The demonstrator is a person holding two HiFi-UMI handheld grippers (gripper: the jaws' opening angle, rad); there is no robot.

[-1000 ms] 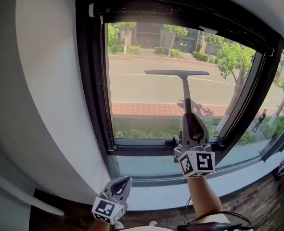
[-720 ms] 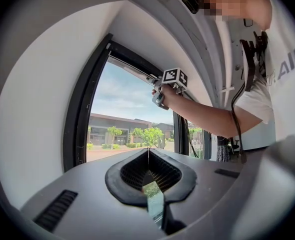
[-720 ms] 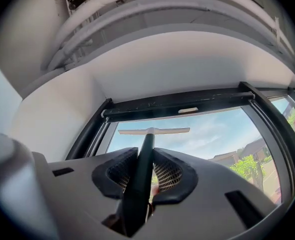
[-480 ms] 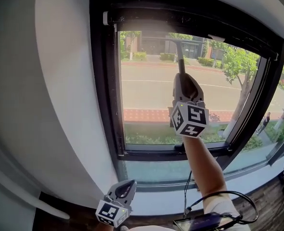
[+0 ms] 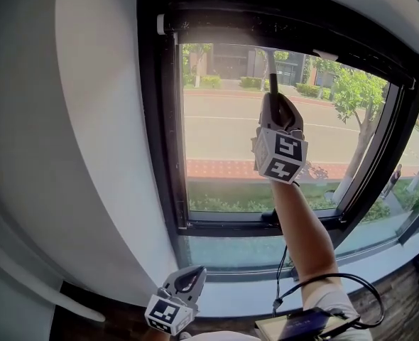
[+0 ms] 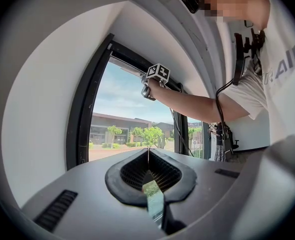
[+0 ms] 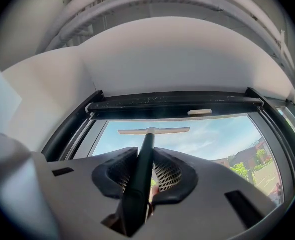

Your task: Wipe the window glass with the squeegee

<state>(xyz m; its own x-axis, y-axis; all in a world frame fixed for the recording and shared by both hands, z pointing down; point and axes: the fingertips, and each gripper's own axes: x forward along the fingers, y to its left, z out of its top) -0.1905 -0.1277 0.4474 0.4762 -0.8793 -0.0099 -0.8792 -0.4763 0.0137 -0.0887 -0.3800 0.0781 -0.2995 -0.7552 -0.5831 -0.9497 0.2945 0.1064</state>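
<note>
Facing a big, clear window glass (image 5: 224, 141) set in a thick black frame (image 5: 156, 119), with a plain white wall (image 5: 96, 119) at 9 o'clock. Street and green trees outside.

Reaching up the middle with a bare arm (image 5: 298, 233), stretched long to get near the top of the pane.

At the end of it, near 12 o'clock, the grey right gripper (image 5: 273, 101) (image 7: 146, 156). Jaws squeezed tight on the dark stick handle of the squeegee (image 7: 140, 184) (image 5: 273, 77), a long tool with a pale flat blade. Held by the handle so the blade sits far up, lying sideways just under the top of the frame. Probably placed there to start a wipe at the top and pull down, so the dirty water runs ahead of the blade. Hard to tell if the blade touches the glass.

Down low at 7 o'clock, the grey left gripper (image 5: 188, 279) (image 6: 148, 154). Jaws pressed together, nothing between them. Not needed for this job, it seems, so parked out of the way.
</note>
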